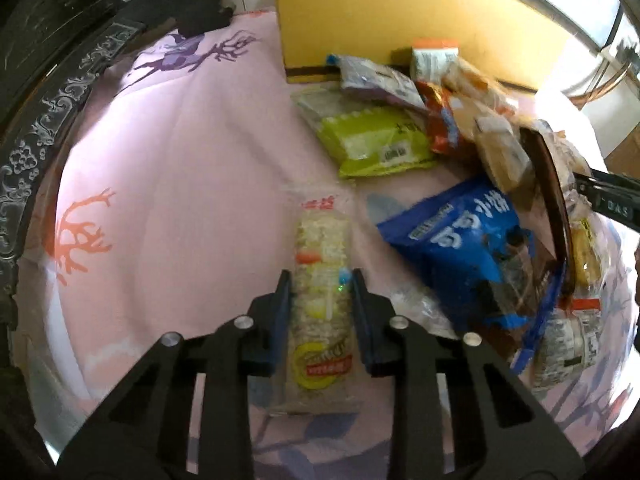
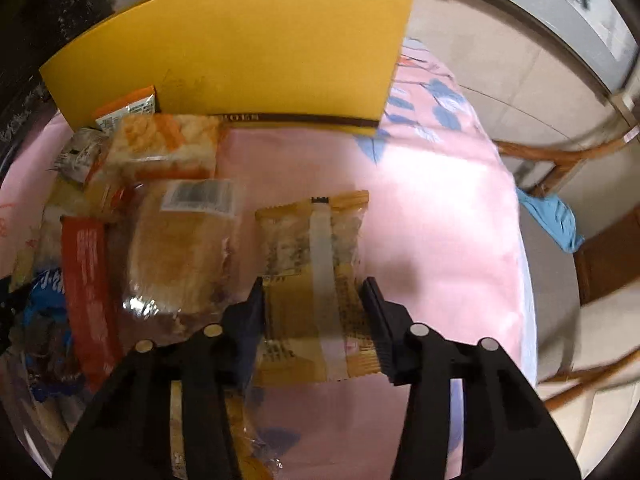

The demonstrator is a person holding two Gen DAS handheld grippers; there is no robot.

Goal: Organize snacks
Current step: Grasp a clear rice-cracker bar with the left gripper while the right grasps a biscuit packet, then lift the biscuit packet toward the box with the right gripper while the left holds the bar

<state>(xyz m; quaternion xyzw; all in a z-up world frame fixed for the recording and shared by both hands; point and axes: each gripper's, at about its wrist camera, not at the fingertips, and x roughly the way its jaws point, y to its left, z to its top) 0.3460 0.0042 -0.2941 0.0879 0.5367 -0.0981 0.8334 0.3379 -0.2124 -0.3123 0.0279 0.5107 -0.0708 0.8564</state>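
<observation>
In the left wrist view my left gripper point(image 1: 319, 280) is shut on a clear packet of rice crackers point(image 1: 320, 328) with a yellow and red label, which lies on the pink cloth point(image 1: 180, 160). In the right wrist view my right gripper point(image 2: 314, 286) is shut on an orange-yellow snack packet point(image 2: 312, 248) with a clear back seam, its pads pressing both side edges. A yellow box point(image 2: 240, 52) stands at the back, also the yellow box point(image 1: 360, 8) in the left view. A pile of snacks lies between the grippers, with a green packet point(image 1: 376, 144) and a blue bag point(image 1: 452, 240).
Left of the held orange packet lie a wrapped bread point(image 2: 180, 248), a red-brown bar point(image 2: 88, 288) and an orange cracker pack point(image 2: 164, 144). Dark carved wood point(image 1: 48, 100) borders the table's left. A wooden chair point(image 2: 560, 160) with a blue cloth point(image 2: 552, 220) stands past the right edge.
</observation>
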